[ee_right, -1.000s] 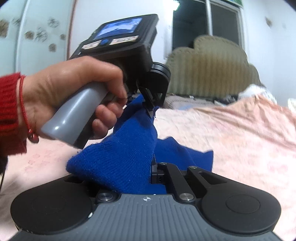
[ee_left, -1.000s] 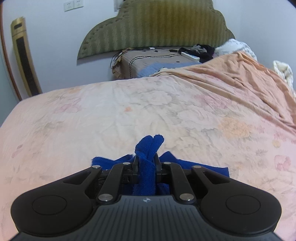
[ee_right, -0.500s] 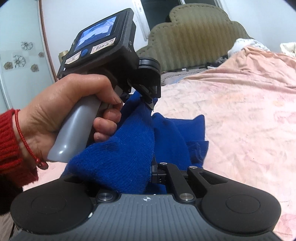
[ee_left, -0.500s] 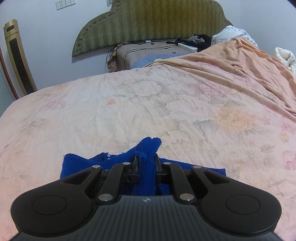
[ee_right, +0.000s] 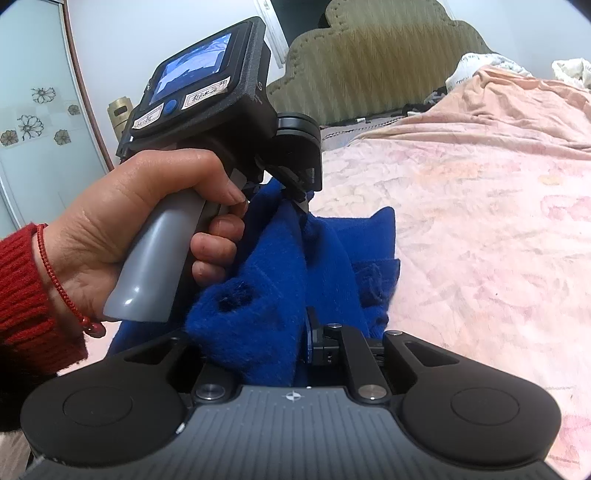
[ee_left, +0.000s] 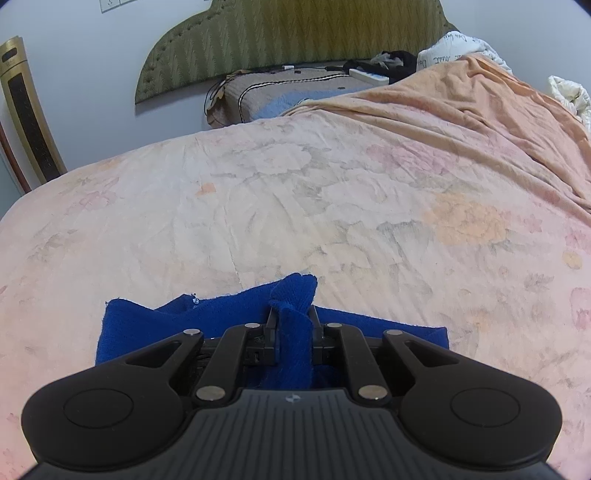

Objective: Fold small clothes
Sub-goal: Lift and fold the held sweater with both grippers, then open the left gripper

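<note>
A blue knitted garment [ee_left: 147, 325] lies bunched on the pink floral bedsheet [ee_left: 295, 206], close under both grippers. My left gripper [ee_left: 293, 314] has a raised fold of it between its fingers, and its jaws are opening slightly while the pads still touch the cloth. In the right wrist view a hand [ee_right: 129, 221] in a red sleeve holds that left gripper [ee_right: 299, 199] at the garment's [ee_right: 351, 251] far edge. My right gripper [ee_right: 291, 325] has a thick wad of the cloth in its jaws. They are opening, and its left finger is hidden under the cloth.
The bed stretches ahead to a green padded headboard [ee_left: 295, 33]. An orange blanket [ee_left: 480, 122] is heaped at the right, with a striped pillow [ee_left: 288, 88] and dark clothes [ee_left: 395, 59] near the headboard. A gold floor unit [ee_left: 26, 110] stands by the left wall.
Both grippers have sunk toward the bed with the garment, which now lies lower and more spread out. The right gripper has rolled, so the headboard and bed look tilted differently.
</note>
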